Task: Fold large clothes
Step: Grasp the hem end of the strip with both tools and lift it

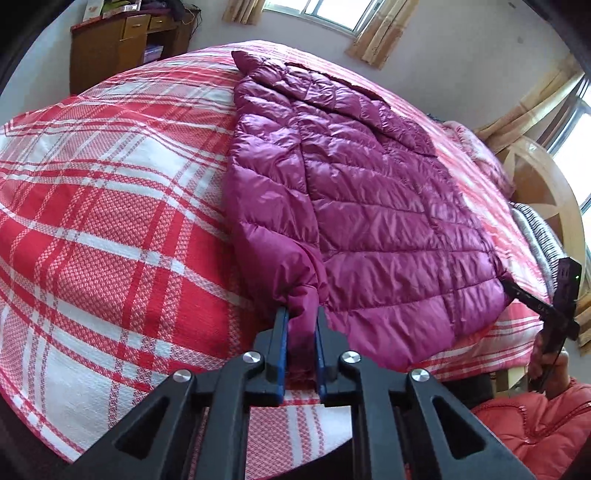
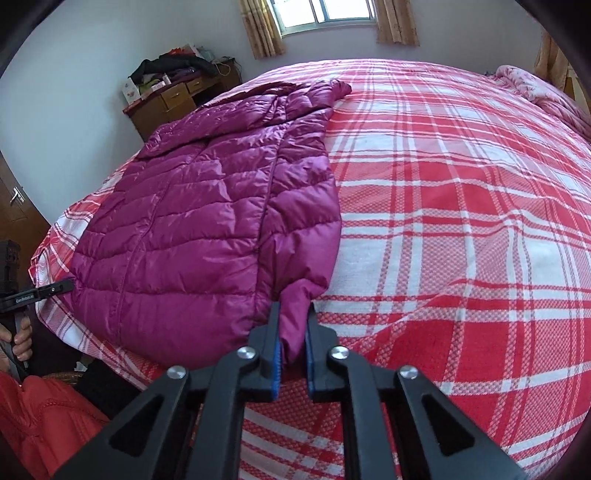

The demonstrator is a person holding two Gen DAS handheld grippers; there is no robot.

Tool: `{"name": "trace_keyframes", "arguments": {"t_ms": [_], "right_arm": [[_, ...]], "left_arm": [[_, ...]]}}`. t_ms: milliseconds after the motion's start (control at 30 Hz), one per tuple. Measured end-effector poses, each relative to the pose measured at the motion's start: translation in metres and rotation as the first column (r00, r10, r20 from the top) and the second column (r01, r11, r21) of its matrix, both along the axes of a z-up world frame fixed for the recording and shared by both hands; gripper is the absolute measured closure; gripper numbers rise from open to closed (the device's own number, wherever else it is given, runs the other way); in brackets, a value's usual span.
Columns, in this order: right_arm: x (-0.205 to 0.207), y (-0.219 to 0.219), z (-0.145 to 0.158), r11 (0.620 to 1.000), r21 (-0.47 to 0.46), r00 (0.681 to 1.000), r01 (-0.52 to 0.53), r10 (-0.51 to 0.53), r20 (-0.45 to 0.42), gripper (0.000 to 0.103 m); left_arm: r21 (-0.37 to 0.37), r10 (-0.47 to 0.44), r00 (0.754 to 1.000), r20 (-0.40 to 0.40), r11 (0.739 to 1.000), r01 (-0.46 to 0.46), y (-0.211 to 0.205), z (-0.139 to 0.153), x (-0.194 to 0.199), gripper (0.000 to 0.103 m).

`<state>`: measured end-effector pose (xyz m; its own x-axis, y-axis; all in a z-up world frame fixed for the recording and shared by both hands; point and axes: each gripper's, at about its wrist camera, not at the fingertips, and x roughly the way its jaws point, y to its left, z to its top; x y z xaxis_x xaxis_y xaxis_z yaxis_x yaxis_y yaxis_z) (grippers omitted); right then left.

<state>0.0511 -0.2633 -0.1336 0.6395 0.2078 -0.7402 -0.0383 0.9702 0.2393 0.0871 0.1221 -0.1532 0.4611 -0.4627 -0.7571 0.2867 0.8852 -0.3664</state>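
A magenta quilted puffer jacket [image 1: 369, 206] lies flat on a red and white plaid bed [image 1: 110, 206], its hem toward me and its collar far. My left gripper [image 1: 301, 317] is shut on the near corner of the jacket's left side. In the right wrist view the jacket [image 2: 207, 221] lies at the left of the bed [image 2: 461, 221], and my right gripper [image 2: 293, 310] is shut on the near corner of its right side. Each gripper shows in the other's view, the right one [image 1: 517, 291] at the jacket's far corner and the left one [image 2: 55, 290] likewise.
A wooden desk [image 2: 173, 99] with clutter stands against the far wall. Windows with beige curtains [image 2: 325, 14] are behind the bed. A wooden headboard [image 1: 543, 192] and striped pillow [image 1: 535, 236] are at the right. My red jacket sleeve [image 1: 535, 428] is near the bed's front edge.
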Motion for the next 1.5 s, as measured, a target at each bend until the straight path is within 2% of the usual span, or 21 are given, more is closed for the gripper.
{"name": "trace_keyframes", "arguments": {"t_ms": [100,233,400,533,767,867,933,1100,1233,1500], "right_arm": [[-0.006,0.001,0.009,1.000,0.002,1.000,-0.007,0.007,0.024,0.092],[-0.017,0.000,0.025,0.999,0.042,0.998,-0.026,0.023,0.065,0.093],[-0.032,0.001,0.041,0.998,0.048,0.994,-0.051,0.046,0.103,0.093],[-0.038,-0.001,0.045,0.998,0.045,0.993,-0.047,0.042,0.108,0.093],[-0.046,-0.012,0.062,0.993,0.107,0.990,-0.054,0.039,0.136,0.094],[-0.045,-0.021,0.075,0.983,0.172,0.985,-0.060,0.030,0.173,0.094],[-0.040,-0.025,0.084,0.977,0.203,0.980,-0.062,0.022,0.196,0.094],[-0.007,-0.030,0.111,0.980,0.197,0.972,-0.040,-0.007,0.235,0.094],[0.024,-0.035,0.137,0.984,0.175,0.958,-0.028,-0.024,0.285,0.094],[0.108,-0.058,0.162,0.967,0.253,0.943,0.028,-0.110,0.313,0.094]], "left_arm": [[0.016,-0.020,0.999,0.032,1.000,0.019,-0.004,0.009,-0.004,0.095],[-0.026,-0.071,0.993,0.095,0.997,0.074,-0.011,0.030,-0.014,0.096],[-0.040,-0.159,0.968,0.193,0.985,0.170,-0.021,0.060,-0.031,0.096],[-0.010,-0.203,0.955,0.217,0.978,0.211,-0.027,0.067,-0.036,0.097],[-0.093,-0.196,0.945,0.263,0.969,0.227,-0.016,0.092,-0.041,0.097],[-0.123,-0.183,0.936,0.302,0.966,0.228,-0.012,0.107,-0.041,0.097],[-0.147,-0.157,0.941,0.301,0.967,0.208,-0.010,0.116,-0.035,0.097],[-0.196,-0.054,0.957,0.285,0.974,0.113,-0.004,0.133,-0.001,0.097],[-0.188,0.038,0.956,0.290,0.982,0.018,0.004,0.148,0.027,0.097],[-0.204,0.179,0.948,0.262,0.971,-0.126,0.016,0.168,0.109,0.097]]}}
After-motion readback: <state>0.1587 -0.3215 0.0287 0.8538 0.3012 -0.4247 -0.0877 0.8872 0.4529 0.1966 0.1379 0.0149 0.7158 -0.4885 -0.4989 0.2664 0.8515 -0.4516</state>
